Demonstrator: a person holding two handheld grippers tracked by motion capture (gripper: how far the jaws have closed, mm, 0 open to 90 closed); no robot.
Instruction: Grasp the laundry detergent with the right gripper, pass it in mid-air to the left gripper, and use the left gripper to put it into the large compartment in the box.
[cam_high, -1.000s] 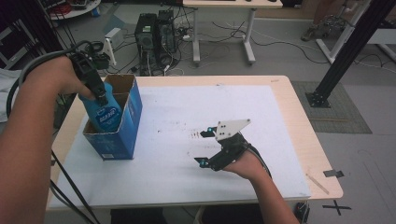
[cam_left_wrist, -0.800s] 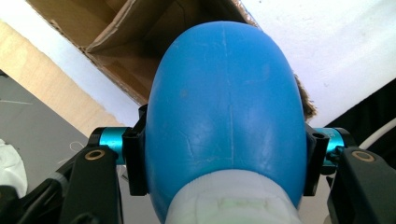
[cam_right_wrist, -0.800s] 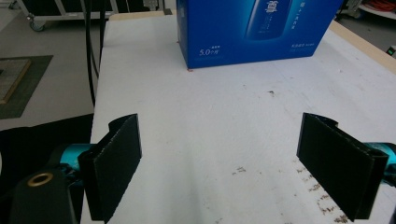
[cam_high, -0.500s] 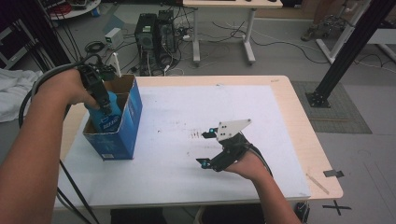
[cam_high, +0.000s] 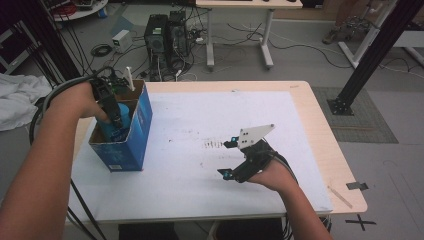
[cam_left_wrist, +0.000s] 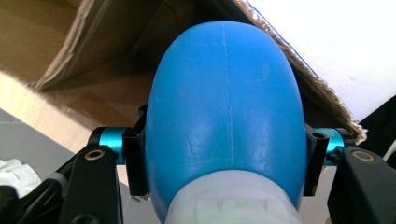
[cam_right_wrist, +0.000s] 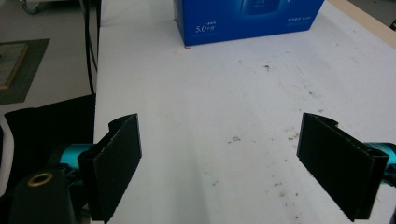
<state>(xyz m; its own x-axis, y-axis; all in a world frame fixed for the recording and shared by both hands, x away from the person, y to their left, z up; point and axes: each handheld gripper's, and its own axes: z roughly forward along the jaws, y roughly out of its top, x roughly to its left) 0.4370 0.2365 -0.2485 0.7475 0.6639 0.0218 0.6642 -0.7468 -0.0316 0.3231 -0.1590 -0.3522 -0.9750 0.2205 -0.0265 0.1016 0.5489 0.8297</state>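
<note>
Inside cardboard box (cam_high: 131, 131), smooth rounded blue bottle (cam_left_wrist: 224, 116)

A wooden table (cam_high: 321, 150) carries a white sheet (cam_high: 200, 115) that covers most of its top and bears dark smudges (cam_high: 212, 145) near the middle. Behind it, two black computer towers (cam_high: 165, 32) stand on the floor beside a light desk (cam_high: 240, 5), among loose cables (cam_high: 295, 47). A white cloth (cam_high: 15, 100) lies at far left. At right, a black post (cam_high: 372, 50) slants above a grey mat (cam_high: 360, 115).
</note>
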